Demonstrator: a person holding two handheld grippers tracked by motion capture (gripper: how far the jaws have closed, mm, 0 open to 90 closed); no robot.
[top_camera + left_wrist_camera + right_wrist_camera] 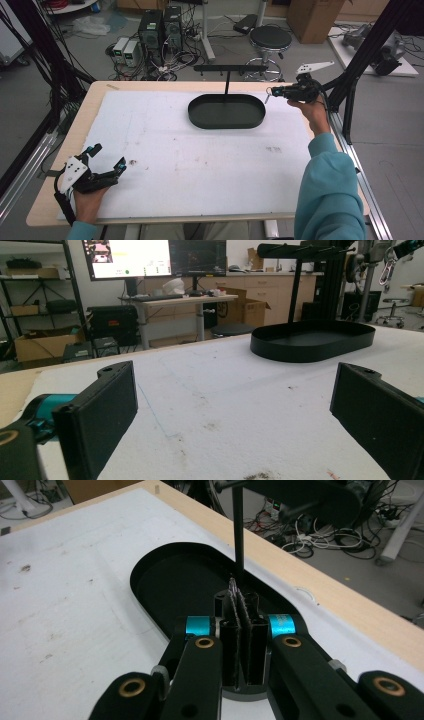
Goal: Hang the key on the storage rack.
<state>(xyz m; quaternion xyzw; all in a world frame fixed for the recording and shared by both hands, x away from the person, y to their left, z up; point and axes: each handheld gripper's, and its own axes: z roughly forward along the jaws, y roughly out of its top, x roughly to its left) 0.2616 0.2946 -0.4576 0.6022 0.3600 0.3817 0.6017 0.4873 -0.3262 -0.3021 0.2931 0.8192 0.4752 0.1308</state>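
The right gripper (272,92) was held above the far right part of the table, just beside the right end of the black oval tray (226,126). Its jaws were closed on a small silver carabiner clip (268,97), which hung down from the jaw tips toward the tray's right rim without touching it. In the right gripper view the two pads stood pressed together, with only a thin ridged edge showing between them. Beyond them ran the tray's floor and the thin black post (238,530) of the hook stand. In the left gripper view the clip (387,265) dangled in the air, level with the stand's crossbar (305,250) and to the right of it, apart from it.

The left gripper (107,156) rested low near the table's near left corner, well apart from the tray. Its jaws were spread wide, with nothing between them but bare mat.

The stand rose from the back of the tray, and its crossbar (227,67) spanned the tray's length with small hooks under it. A white mat (200,165) covered most of the wooden table (95,95), leaving a wooden strip along the left and far edges. Between the two grippers the mat lay open, marked only by faint stains and a small dark speck (133,162) near the left jaws. The right hand (312,107) was close to the table's right edge.

The clip looked small, bright and metallic, an elongated loop in shape; finer detail was too small to tell.
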